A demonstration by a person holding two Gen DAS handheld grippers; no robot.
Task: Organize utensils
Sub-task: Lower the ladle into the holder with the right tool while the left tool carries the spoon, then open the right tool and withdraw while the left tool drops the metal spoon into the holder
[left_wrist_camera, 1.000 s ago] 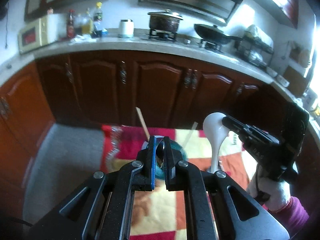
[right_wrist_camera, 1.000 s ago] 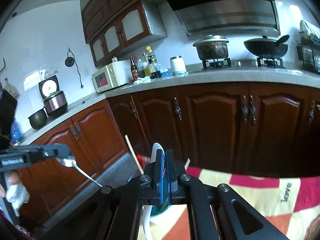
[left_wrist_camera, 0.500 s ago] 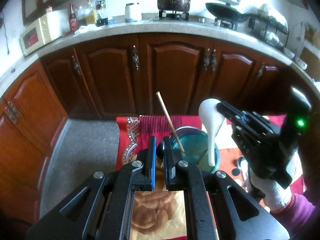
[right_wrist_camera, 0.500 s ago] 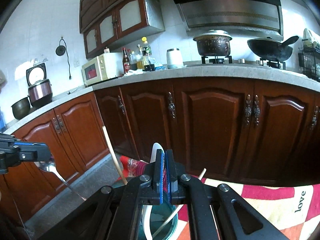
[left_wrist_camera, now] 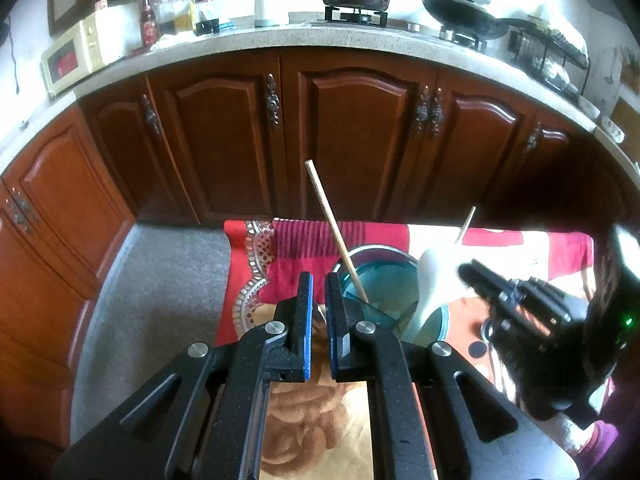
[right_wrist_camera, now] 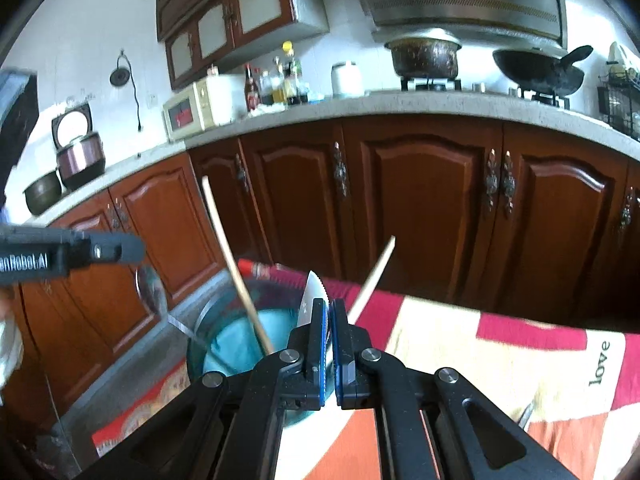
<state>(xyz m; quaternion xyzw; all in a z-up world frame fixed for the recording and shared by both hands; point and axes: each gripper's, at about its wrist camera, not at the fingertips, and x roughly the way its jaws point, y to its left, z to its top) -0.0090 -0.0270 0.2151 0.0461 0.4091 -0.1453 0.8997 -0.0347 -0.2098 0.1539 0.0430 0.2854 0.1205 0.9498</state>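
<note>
A teal cup point(left_wrist_camera: 394, 276) stands on the patterned cloth and holds two wooden chopsticks point(left_wrist_camera: 334, 230). My left gripper point(left_wrist_camera: 319, 300) is shut on a metal spoon; in the right wrist view point(right_wrist_camera: 72, 254) the spoon point(right_wrist_camera: 154, 292) hangs with its handle reaching down into the cup point(right_wrist_camera: 236, 344). My right gripper point(right_wrist_camera: 330, 320) is shut on a white plastic spoon point(right_wrist_camera: 312, 298). In the left wrist view that gripper point(left_wrist_camera: 476, 280) holds the white spoon point(left_wrist_camera: 430, 284) with its lower end inside the cup.
The red, cream and orange cloth point(right_wrist_camera: 500, 352) covers the table. Dark wooden cabinets point(left_wrist_camera: 352, 128) and a stone counter point(left_wrist_camera: 280, 40) with a microwave, bottles, pot and wok stand behind. Grey floor point(left_wrist_camera: 160, 280) lies left of the table.
Both grippers have come down and forward over the cup. The white spoon's lower end and the metal spoon's handle now reach into the cup.
</note>
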